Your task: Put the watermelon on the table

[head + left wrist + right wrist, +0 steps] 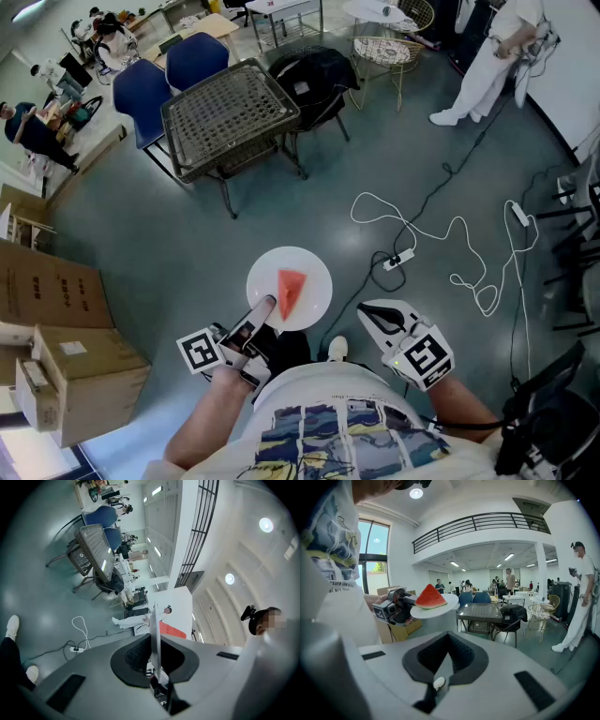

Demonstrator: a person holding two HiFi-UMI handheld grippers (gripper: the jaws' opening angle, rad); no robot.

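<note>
Grey hall floor, open between us and the wicker-top table, which sits up-frame and slightly left of the load, well apart. Cardboard boxes at left. Blue chairs behind the table, a black-draped chair on its right, so the near edge looks approachable. White cable lies off to the right, not in the path. Left gripper clamped on the near rim of the white plate, plate roughly level; watermelon slice on it. Right gripper just beside, jaws together, empty.

White printed T-shirt; left hand-held gripper, marker cube.
</note>
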